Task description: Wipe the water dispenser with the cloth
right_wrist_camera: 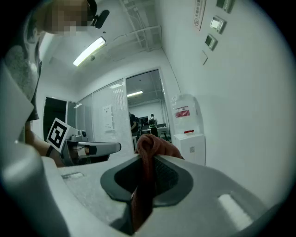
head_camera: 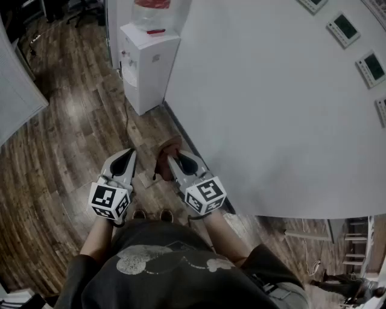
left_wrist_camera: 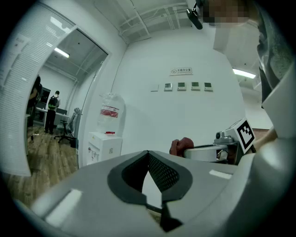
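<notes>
The white water dispenser (head_camera: 145,63) stands against the wall far ahead, with a clear bottle (head_camera: 152,13) on top; it also shows in the left gripper view (left_wrist_camera: 104,146) and the right gripper view (right_wrist_camera: 193,146). My right gripper (head_camera: 170,156) is shut on a reddish-brown cloth (head_camera: 166,151), which bunches above the jaws (right_wrist_camera: 155,146) and hangs down between them. The cloth (left_wrist_camera: 181,146) also shows in the left gripper view. My left gripper (head_camera: 129,152) is held beside the right one, shut with nothing in it. Both are well short of the dispenser.
A long white wall (head_camera: 265,102) runs along my right, with several small panels (head_camera: 344,27) high on it. Wood floor (head_camera: 66,145) stretches toward the dispenser. A glass partition (left_wrist_camera: 27,106) stands at the left, and people and office chairs (left_wrist_camera: 64,127) are in the room beyond.
</notes>
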The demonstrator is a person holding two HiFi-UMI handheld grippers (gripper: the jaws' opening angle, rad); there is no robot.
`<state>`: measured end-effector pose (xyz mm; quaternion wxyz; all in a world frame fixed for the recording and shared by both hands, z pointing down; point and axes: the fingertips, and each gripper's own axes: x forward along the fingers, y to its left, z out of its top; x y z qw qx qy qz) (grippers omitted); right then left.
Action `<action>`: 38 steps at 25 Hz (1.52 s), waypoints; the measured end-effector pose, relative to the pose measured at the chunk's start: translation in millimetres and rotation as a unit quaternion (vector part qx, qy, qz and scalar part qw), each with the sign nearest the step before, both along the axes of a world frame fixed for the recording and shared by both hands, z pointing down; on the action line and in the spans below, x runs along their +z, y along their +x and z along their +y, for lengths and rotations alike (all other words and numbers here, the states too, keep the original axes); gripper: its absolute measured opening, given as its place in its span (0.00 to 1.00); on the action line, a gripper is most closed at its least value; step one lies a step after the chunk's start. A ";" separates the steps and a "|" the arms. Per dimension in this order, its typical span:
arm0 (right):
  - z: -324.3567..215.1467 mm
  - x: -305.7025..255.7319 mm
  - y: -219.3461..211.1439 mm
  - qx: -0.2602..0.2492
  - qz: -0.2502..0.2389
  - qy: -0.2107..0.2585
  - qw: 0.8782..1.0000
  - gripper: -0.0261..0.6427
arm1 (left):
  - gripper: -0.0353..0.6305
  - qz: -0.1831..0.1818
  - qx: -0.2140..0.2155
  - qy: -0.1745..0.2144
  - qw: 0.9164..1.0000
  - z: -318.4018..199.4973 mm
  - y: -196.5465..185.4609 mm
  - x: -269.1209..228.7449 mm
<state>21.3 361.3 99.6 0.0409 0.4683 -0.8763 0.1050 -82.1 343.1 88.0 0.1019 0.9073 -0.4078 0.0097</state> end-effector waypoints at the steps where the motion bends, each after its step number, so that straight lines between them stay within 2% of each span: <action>1: 1.9 -0.6 0.4 0.000 0.000 0.002 1.000 0.10 | 0.08 -0.004 0.000 0.001 1.000 2.4 0.3 0.5; 8: 9.9 -2.9 8.0 0.007 -0.004 0.011 1.000 0.10 | 0.08 -0.008 -0.005 0.005 1.000 13.2 5.1 -0.7; 15: 24.7 -4.7 13.9 -0.008 0.001 0.023 1.000 0.10 | 0.08 -0.014 -0.016 0.002 1.000 27.1 10.9 0.7; 25: 46.4 19.8 73.3 0.016 -0.010 -0.004 1.000 0.11 | 0.08 -0.023 -0.022 -0.016 0.999 37.8 41.0 11.3; 30: 34.3 38.5 90.2 0.009 -0.008 -0.027 1.000 0.11 | 0.08 -0.021 -0.054 -0.016 0.998 26.2 44.3 12.3; 34: 15.0 46.6 91.1 0.011 -0.009 -0.035 0.999 0.11 | 0.08 -0.019 -0.051 -0.016 0.998 15.3 46.4 18.2; 38: -24.4 49.8 84.0 0.014 -0.003 -0.038 0.999 0.11 | 0.08 -0.005 -0.058 -0.030 0.998 -18.7 38.0 31.0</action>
